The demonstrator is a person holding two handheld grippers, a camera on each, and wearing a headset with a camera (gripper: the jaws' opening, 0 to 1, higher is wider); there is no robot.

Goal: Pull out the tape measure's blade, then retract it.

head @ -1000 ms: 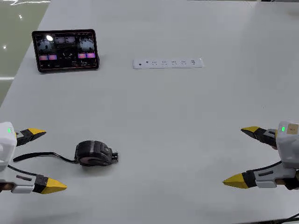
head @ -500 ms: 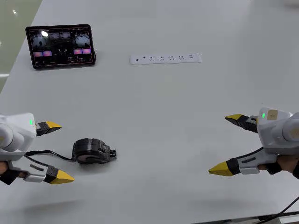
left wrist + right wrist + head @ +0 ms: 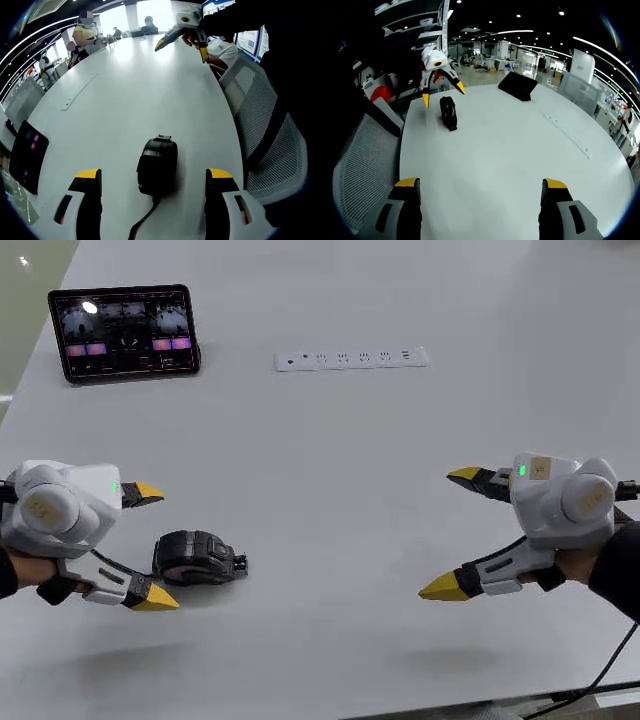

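A black tape measure (image 3: 195,557) lies on the white table (image 3: 330,460) at the left, its blade tip toward the right and a black strap trailing left. My left gripper (image 3: 153,545) is open, its yellow-tipped jaws on either side of the case's left end without touching it. In the left gripper view the tape measure (image 3: 157,165) sits between and just ahead of the jaws of the left gripper (image 3: 153,176). My right gripper (image 3: 455,530) is open at the right, well away. From the right gripper view the tape measure (image 3: 448,112) lies far off, under the left gripper (image 3: 441,91).
A tablet (image 3: 124,332) stands propped at the back left. A white power strip (image 3: 351,359) lies at the back middle. A mesh chair (image 3: 270,150) stands beside the table's near edge. People sit at the table's far end (image 3: 90,32).
My left gripper has moved right until its jaws flank the tape measure. The right gripper has drifted left and slightly up. The tape measure has stayed put.
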